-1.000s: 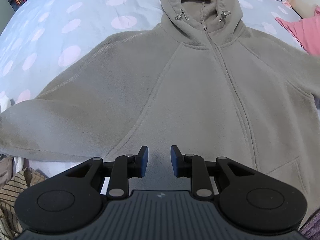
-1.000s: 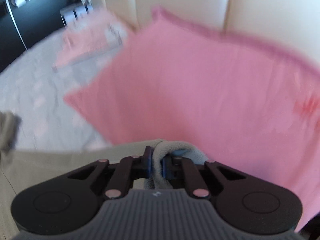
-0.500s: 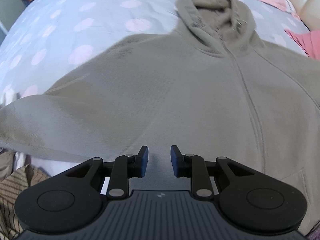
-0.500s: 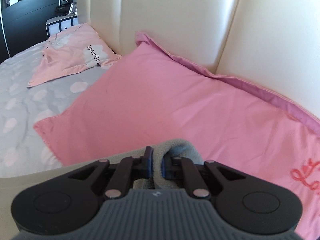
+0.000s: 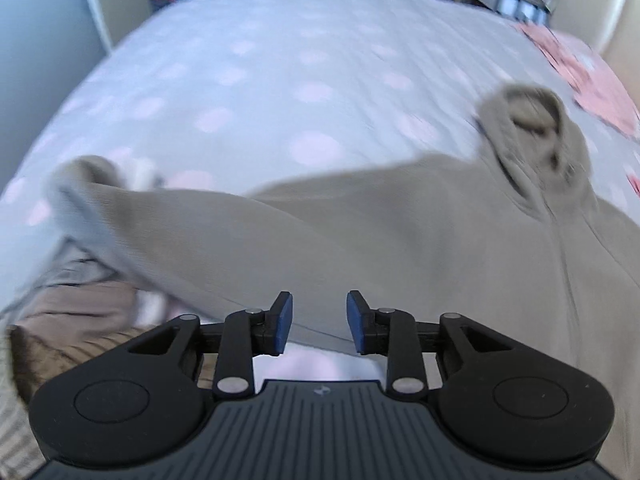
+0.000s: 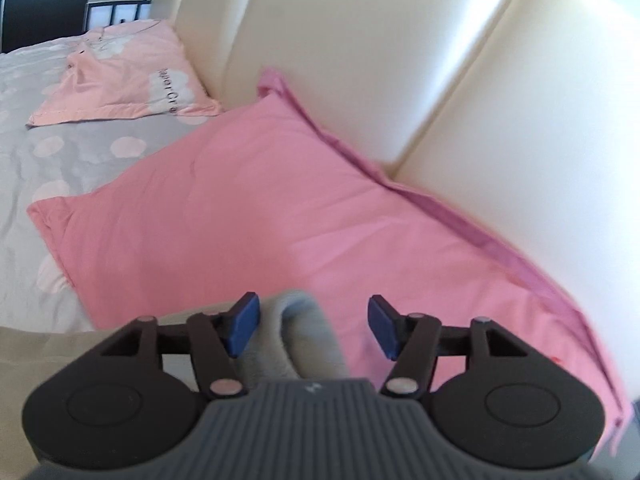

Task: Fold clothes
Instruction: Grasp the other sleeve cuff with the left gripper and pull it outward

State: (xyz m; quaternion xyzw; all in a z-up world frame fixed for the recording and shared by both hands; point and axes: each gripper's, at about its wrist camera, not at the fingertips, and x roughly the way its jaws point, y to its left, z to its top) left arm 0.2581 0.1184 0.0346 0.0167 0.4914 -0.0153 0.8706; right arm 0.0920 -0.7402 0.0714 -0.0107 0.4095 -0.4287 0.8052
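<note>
A beige fleece hoodie [image 5: 420, 232] lies spread on the bed, its hood [image 5: 532, 120] at the upper right and its left sleeve [image 5: 132, 220] stretched out to the left. My left gripper [image 5: 319, 322] is open and empty above the lower edge of that sleeve. In the right wrist view my right gripper [image 6: 313, 330] is open, and the hoodie's other cuff [image 6: 304, 332] lies loose between its blue pads, resting on a pink pillow [image 6: 248, 216].
The bed has a grey cover with pale pink dots [image 5: 280, 80]. A second pink pillow [image 6: 120, 76] lies by the cream padded headboard [image 6: 400, 60]. Striped and brown clothes [image 5: 72, 320] are heaped at the left near the bed edge.
My right gripper has opened and let go of the cuff. My left gripper has swung left, so the hoodie's left sleeve end has come into view.
</note>
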